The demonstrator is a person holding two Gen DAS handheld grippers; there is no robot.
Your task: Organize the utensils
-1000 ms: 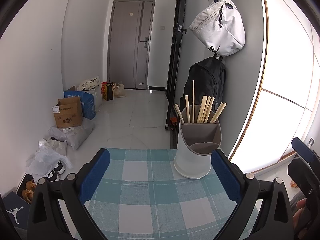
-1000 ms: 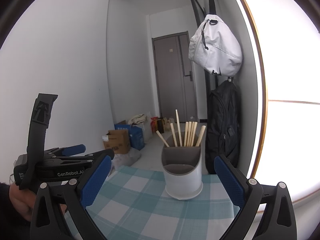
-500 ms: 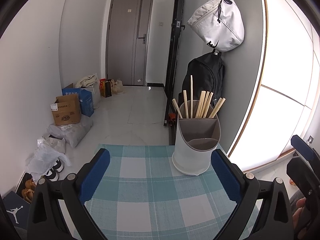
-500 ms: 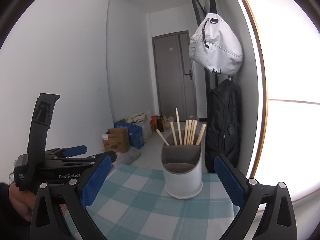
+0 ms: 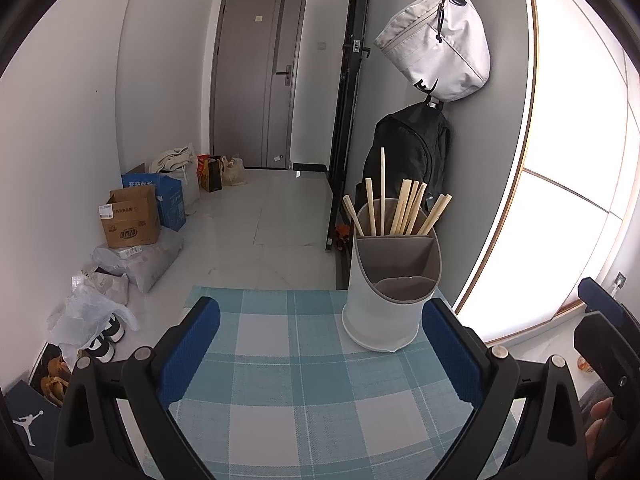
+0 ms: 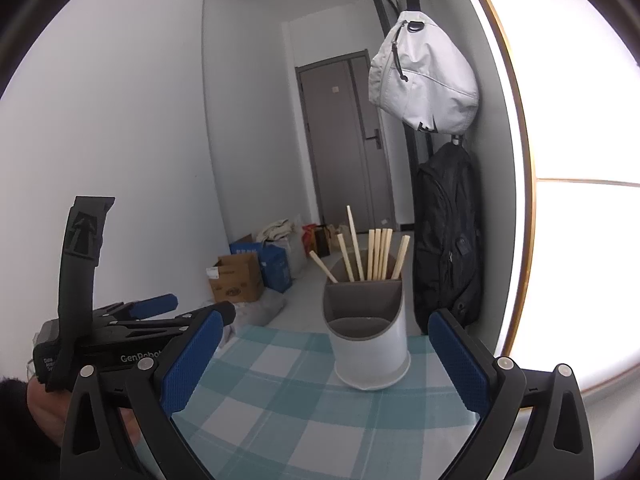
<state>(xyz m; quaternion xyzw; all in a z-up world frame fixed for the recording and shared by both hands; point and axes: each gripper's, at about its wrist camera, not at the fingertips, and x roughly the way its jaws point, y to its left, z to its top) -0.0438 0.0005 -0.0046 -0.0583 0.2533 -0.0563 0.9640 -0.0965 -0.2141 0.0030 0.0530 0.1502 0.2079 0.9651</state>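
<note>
Hallway setting: pale tiled floor, grey door [image 5: 260,80] at far end, white sling bag [image 5: 438,46] hung above black backpack [image 5: 412,152] on right wall. Foreground: table under teal-and-white checked cloth [image 5: 304,384]. On cloth, toward far right corner: one white utensil holder [image 5: 390,280], upright, grey-lined, divided into compartments. Rear compartment: wooden chopsticks [image 5: 404,208], about eight sticks by count in both views, fanned and leaning, one markedly taller than others; exact number uncertain where sticks overlap. Front compartment: appears empty. Loose utensils on cloth: none visible. Left gripper [image 5: 320,364]: blue-padded jaws spread wide, nothing between them, hovering over cloth, holder just beyond right pad. Right gripper [image 6: 324,360]: likewise wide apart and empty, holder framed between pads but well clear of both. Progress, as judgement: sorting looks complete or nearly so, all visible chopsticks already stowed in holder; remaining work, if any, limited to items outside view or straightening of leaning sticks. Floor clutter at left wall: one brown cardboard box [image 5: 130,222], one blue box [image 5: 162,200], several plastic bags, shoes.
</note>
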